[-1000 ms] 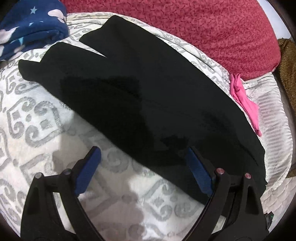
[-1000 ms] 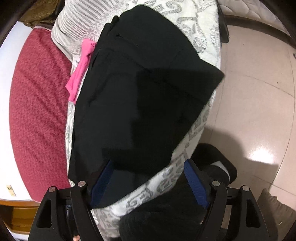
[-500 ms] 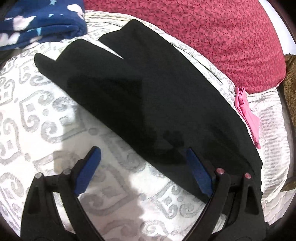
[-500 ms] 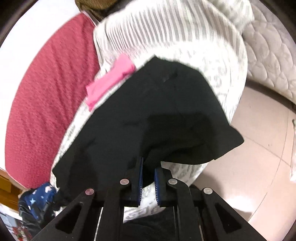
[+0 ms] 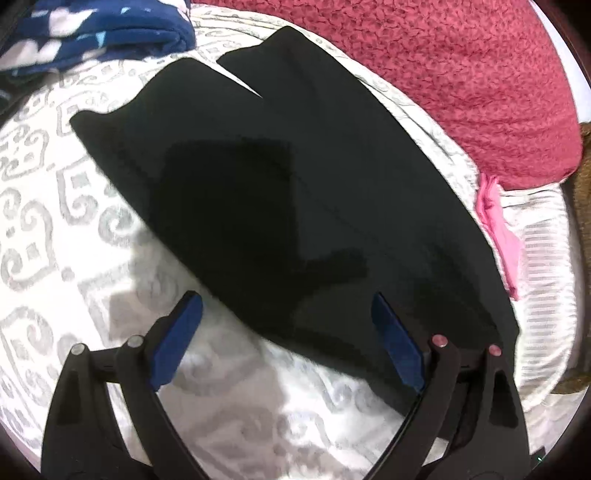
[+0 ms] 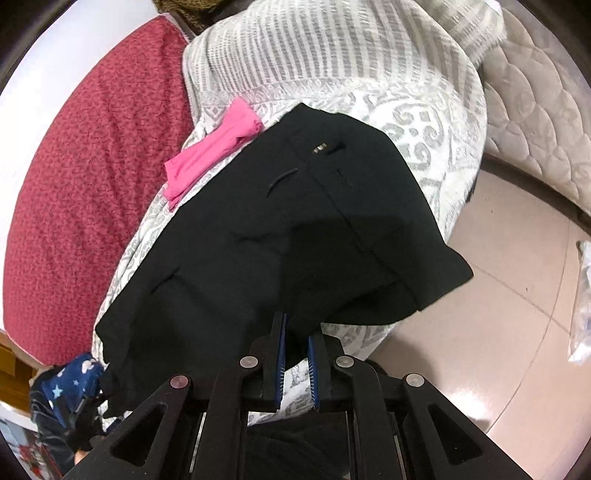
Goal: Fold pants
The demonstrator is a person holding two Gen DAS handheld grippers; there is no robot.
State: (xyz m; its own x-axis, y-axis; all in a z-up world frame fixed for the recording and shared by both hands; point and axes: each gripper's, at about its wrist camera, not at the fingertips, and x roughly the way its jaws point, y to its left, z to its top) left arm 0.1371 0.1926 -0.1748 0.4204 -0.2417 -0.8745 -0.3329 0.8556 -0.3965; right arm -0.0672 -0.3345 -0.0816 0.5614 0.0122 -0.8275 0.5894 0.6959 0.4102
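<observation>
Black pants (image 5: 303, 192) spread flat on the patterned bedspread (image 5: 55, 206), long axis running diagonally in the left wrist view — leg hems up at the far left by the blue star blanket (image 5: 92, 33), waist end down toward the lower right. Left gripper (image 5: 288, 339) hovering over the near long edge about midway along, jaws spread wide, nothing between them, edge of the fabric lying just ahead of and between the two blue pads (image 5: 177, 339). Right gripper (image 6: 295, 354) at the waist end, jaws pinched nearly together on what looks like the near hem of the pants (image 6: 288, 236) — pretty sure fabric is caught in there, though the exact bite is hidden by black-on-black. Waist corner (image 6: 443, 273) hanging off the bed edge over the tiled floor (image 6: 517, 295), so not much support on that side. Pink cloth (image 6: 214, 155) touching the far edge of the pants, red blanket (image 6: 81, 155) beyond it — little spare room on the far side for a lengthwise fold to land. Plenty of bare bedspread on the near side by the left jaws, though. Guessing the next bit needs the left side to drop and close on that near edge so both ends lift together; risk is the overhanging corner sliding floorward if only one end goes up.
</observation>
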